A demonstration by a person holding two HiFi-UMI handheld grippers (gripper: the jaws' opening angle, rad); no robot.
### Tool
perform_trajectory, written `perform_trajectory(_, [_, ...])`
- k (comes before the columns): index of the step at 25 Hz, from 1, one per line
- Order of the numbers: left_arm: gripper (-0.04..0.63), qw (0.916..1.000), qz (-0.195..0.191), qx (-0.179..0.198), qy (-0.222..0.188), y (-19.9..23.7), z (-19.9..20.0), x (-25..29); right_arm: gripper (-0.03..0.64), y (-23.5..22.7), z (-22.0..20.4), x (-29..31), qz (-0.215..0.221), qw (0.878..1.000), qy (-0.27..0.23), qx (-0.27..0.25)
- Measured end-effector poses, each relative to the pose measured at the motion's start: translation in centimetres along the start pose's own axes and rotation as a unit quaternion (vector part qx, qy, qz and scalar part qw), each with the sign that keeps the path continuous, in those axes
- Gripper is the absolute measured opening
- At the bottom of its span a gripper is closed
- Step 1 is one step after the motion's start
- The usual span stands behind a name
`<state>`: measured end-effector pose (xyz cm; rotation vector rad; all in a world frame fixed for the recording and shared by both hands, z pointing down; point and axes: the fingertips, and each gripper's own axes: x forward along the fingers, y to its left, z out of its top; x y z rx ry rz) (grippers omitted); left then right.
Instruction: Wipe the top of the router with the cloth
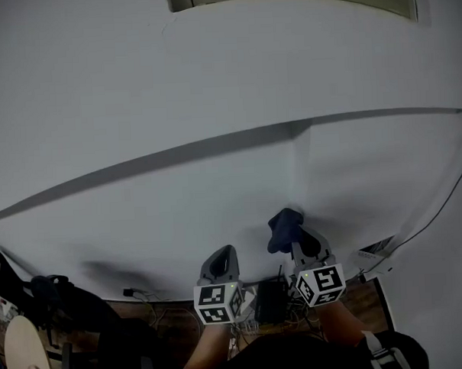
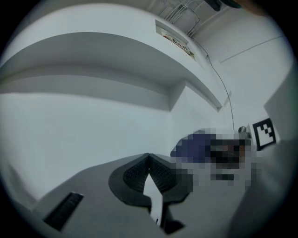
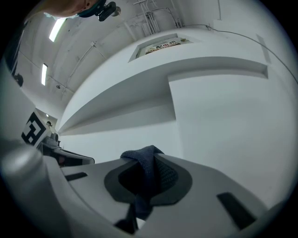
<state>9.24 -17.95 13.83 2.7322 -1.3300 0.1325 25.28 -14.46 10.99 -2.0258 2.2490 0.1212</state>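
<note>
Both up at wall (image 1: 212, 104): R gripper (image 1: 302, 240) pinches cloth (image 1: 282, 228), L gripper (image 1: 223, 257) closed, empty.

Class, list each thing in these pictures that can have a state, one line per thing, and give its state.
left claw: shut, tips touching, nothing between them, held up.
right claw: shut on the cloth, held up.
cloth: dark blue, bunched, pinched between the right claw's tips, with a fold sticking out past them.
</note>
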Motion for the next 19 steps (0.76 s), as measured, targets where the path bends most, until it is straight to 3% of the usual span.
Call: perform_trajectory(19, [-0.003,0.9998,0.003,0.019,-0.001,0.8,0.1,-0.5,0.014,1.9,-0.2,0.7,0.018,0.999,0.003,0.03])
